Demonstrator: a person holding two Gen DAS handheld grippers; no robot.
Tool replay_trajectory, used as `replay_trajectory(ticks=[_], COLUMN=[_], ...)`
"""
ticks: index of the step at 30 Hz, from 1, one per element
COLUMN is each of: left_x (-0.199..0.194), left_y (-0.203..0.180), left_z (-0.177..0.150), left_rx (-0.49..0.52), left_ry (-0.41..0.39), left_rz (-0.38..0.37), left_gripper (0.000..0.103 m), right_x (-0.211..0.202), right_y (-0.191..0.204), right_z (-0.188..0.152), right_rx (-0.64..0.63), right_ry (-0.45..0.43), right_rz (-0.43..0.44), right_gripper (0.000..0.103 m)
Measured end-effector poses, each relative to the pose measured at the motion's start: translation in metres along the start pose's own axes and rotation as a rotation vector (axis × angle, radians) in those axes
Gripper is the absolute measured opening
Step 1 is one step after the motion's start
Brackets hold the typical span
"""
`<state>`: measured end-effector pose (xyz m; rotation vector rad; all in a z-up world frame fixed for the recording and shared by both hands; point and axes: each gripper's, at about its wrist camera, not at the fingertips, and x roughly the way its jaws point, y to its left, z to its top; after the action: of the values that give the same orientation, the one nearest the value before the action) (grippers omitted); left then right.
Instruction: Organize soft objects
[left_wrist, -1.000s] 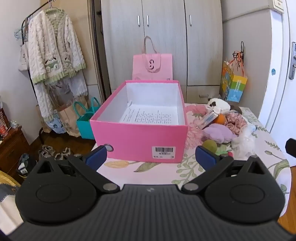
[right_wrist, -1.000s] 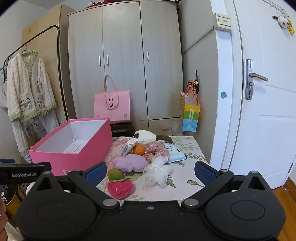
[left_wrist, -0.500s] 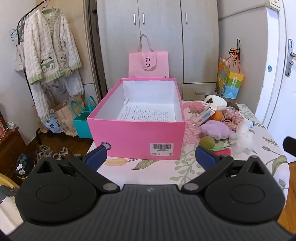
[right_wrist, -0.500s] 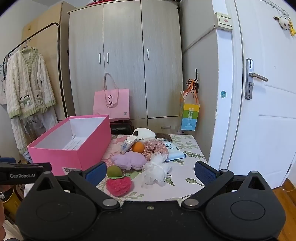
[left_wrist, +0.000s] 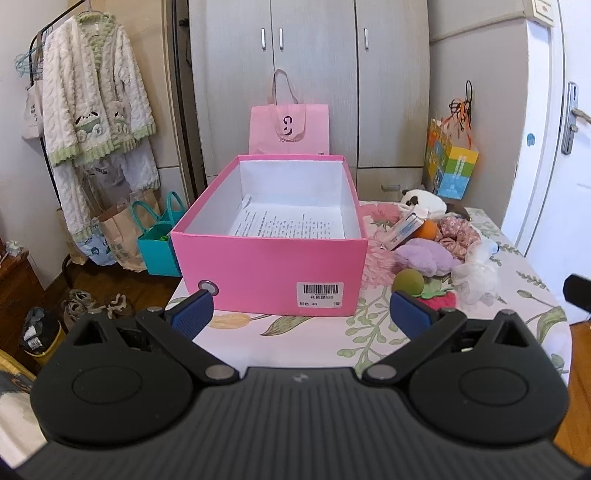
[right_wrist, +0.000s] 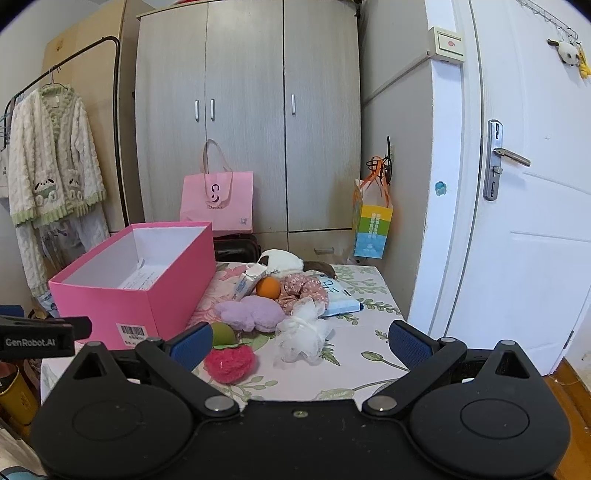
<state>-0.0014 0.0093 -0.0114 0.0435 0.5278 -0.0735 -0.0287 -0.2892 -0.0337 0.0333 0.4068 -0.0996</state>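
Now our 2 claws — left claw (left_wrist: 301, 308), right claw (right_wrist: 299, 338) — gape wide, holding nothing; we might bump the pink box (left_wrist: 269, 273) sideways.

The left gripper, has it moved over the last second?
Yes. The left gripper has pulled back and risen: the pink box on the table looks smaller and lower than before.

Both wrist views face the pink box (left_wrist: 269, 273), seemingly close.
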Motion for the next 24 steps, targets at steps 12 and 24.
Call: replay_trajectory(ticks=[12, 24], left_x=[-0.006, -0.005], left_y=[-0.001, 0.005], left_z=[-0.006, -0.016], left_rx=[0.015, 0.004], left_ry=[-0.029, -0.038], left_rz=[0.01, 0.01], left_gripper=[0.103, 0.103], right_x=[-0.002, -0.001], right_y=[-0.001, 0.0], right_z=[-0.001, -0.006], right_rx=[0.001, 0.017], right_ry=[0.004, 0.018], right_rz=[-0.003, 0.003], right_gripper=[0.103, 0.103])
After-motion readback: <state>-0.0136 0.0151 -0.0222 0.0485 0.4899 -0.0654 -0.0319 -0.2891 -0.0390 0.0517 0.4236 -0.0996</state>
